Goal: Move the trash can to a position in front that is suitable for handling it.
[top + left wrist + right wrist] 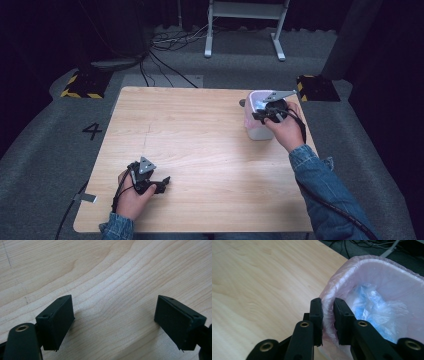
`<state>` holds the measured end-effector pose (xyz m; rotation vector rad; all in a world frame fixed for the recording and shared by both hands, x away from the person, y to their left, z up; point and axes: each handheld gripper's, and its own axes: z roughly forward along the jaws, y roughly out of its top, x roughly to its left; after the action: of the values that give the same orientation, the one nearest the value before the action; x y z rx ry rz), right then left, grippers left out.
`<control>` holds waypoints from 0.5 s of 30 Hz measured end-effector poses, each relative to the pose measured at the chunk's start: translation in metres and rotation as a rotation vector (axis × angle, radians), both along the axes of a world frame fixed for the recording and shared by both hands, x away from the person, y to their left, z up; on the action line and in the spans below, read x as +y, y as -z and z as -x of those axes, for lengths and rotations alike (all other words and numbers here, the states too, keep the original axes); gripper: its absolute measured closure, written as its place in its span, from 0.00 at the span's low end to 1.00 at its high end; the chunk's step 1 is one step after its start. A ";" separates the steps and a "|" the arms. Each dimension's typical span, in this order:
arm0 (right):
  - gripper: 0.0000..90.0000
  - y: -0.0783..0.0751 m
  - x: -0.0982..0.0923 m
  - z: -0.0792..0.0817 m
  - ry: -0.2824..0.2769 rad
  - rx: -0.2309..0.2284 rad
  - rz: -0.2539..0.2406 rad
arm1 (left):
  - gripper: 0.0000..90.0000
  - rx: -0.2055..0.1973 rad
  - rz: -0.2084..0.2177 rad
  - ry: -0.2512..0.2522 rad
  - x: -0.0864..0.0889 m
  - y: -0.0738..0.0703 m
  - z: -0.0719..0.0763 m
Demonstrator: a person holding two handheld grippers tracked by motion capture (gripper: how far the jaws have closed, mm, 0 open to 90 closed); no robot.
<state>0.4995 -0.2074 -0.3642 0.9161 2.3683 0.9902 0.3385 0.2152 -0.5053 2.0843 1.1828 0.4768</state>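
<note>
The right gripper [328, 322] pinched the lined bin's [387, 277] rim; light and stiff, it looked easy. The left gripper [115, 325] stood wide, empty.

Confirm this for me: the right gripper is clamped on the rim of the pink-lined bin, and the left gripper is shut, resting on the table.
One thing is wrong: the left gripper is open, not shut. The left gripper view shows its jaws standing wide apart over bare table. The rest holds: the right gripper pinches the rim of the pink-lined bin, as the right gripper view shows.
</note>
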 end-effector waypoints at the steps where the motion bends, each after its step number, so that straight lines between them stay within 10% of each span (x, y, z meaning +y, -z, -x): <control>1: 0.88 0.000 0.003 0.006 -0.012 0.001 -0.002 | 0.17 0.001 -0.001 0.000 0.000 0.000 0.000; 15: 0.89 -0.006 0.060 0.097 -0.152 0.043 -0.024 | 0.17 0.002 -0.001 0.000 -0.001 0.000 -0.001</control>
<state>0.4030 -0.1475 -0.3578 0.7827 2.4979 1.0678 0.3397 0.2139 -0.5053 2.0854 1.1842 0.4758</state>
